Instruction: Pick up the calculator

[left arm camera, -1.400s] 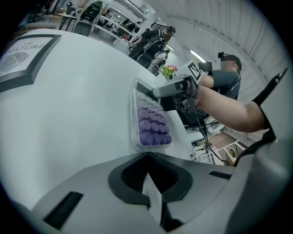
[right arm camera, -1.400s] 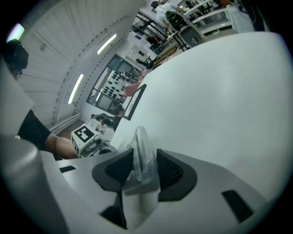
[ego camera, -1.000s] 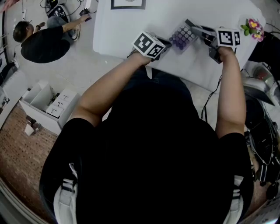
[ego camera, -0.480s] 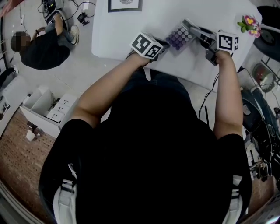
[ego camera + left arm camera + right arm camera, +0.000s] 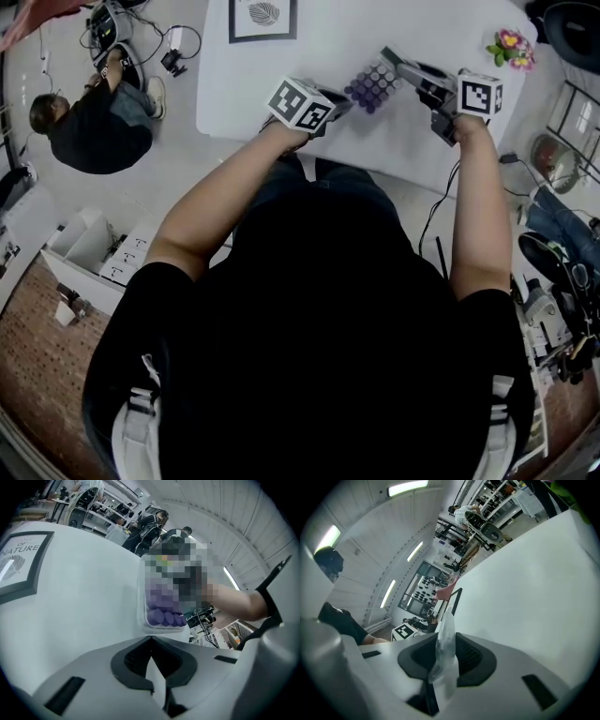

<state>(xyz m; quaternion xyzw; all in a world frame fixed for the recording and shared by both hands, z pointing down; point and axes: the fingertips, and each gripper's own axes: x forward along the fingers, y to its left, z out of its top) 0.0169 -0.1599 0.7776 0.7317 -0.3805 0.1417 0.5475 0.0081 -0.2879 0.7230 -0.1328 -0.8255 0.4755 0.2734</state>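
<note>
The calculator [image 5: 372, 85], a pale case with rows of purple round buttons, hangs above the white table [image 5: 281, 70], and my right gripper [image 5: 401, 66] is shut on its far end. The right gripper view shows it edge-on as a thin pale slab [image 5: 445, 639] pinched between the dark pads. My left gripper [image 5: 339, 101] is just left of the calculator and apart from it, jaw tips meeting with nothing between them. In the left gripper view the calculator [image 5: 164, 617] floats ahead of those jaws [image 5: 151, 641], with its upper part hidden by a mosaic patch.
A framed leaf print [image 5: 262, 17] lies at the table's far left, also in the left gripper view [image 5: 21, 562]. A small flower pot [image 5: 509, 47] stands at the far right corner. A person [image 5: 89, 127] crouches on the floor at left near white boxes [image 5: 94, 248].
The right gripper has risen with the calculator in its jaws, and the left gripper has moved up alongside it. The head view has shifted, so the table sits further left.
</note>
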